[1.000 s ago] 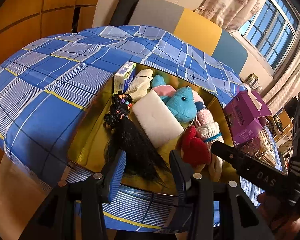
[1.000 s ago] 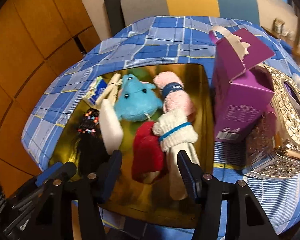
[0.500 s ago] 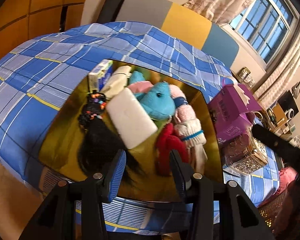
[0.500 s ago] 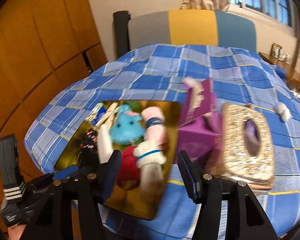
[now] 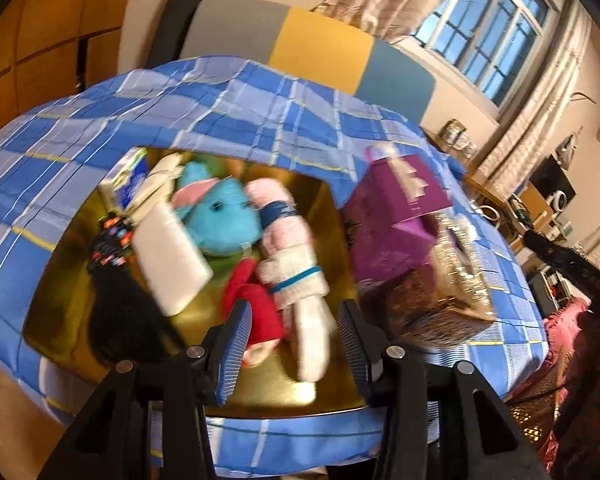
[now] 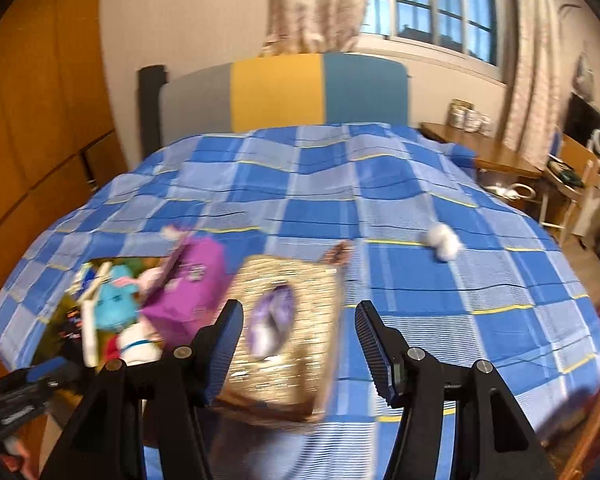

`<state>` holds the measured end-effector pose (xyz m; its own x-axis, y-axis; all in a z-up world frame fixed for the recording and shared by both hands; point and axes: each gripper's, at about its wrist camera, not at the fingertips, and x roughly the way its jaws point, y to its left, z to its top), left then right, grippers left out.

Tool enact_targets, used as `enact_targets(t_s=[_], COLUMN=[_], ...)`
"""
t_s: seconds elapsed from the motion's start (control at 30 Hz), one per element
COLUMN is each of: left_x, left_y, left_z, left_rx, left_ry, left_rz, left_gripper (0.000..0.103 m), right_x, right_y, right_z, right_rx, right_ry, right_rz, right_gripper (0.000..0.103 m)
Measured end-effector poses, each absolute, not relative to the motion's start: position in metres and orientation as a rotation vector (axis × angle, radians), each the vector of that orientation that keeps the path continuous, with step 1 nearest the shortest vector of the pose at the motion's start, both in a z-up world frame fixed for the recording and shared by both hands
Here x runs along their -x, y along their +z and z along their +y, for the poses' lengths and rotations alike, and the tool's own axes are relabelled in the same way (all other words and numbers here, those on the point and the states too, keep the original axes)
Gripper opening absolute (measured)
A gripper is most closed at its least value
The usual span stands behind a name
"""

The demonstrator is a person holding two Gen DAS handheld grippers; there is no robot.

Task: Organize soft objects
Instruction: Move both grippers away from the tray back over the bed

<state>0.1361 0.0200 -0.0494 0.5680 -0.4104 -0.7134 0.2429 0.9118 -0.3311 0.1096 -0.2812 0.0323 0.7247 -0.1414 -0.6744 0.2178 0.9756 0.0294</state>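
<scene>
Both our tongs are angled down with jaws apart, nothing in them: left tongs (image 5: 294,342) over the gold tray (image 5: 320,216) of soft toys, right tongs (image 6: 300,344) above the glittery gold tissue box (image 6: 288,332) on the blue checked bed (image 6: 420,280).

Left gripper (image 5: 296,344) tipped downward, jaws parted with clear space between the ribbed blue pads, nothing pinched. Right gripper (image 6: 298,354) angled down too, jaws set a bit wider, and nothing clamped there either. From the left wrist camera the right gripper shows as a dark bar at the far right edge, probably its finger, though blur makes that hard to confirm. From the right wrist camera the left gripper sits low at the left edge, a hand (image 6: 14,450) just peeking beneath it
</scene>
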Motion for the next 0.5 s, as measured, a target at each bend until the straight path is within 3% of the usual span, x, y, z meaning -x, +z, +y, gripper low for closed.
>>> enact_targets(t_s=[0.33, 0.4, 0.5], left_x=[-0.132, -0.132, -0.131], left_y=[0.002, 0.01, 0.023], left_z=[-0.053, -0.07, -0.097], left_rx=[0.129, 0.117, 0.089], left_ry=[-0.539, -0.572, -0.627], left_rz=[0.825, 0.821, 0.805], left_gripper=[0.048, 0.058, 0.066], right_x=[-0.12, -0.124, -0.132], right_y=[0.012, 0.005, -0.008], right_z=[-0.363, -0.379, -0.405], right_rx=[-0.125, -0.116, -0.107], right_ry=[-0.31, -0.335, -0.354], right_rz=[0.759, 0.765, 0.772], right_gripper=[0.059, 0.059, 0.06])
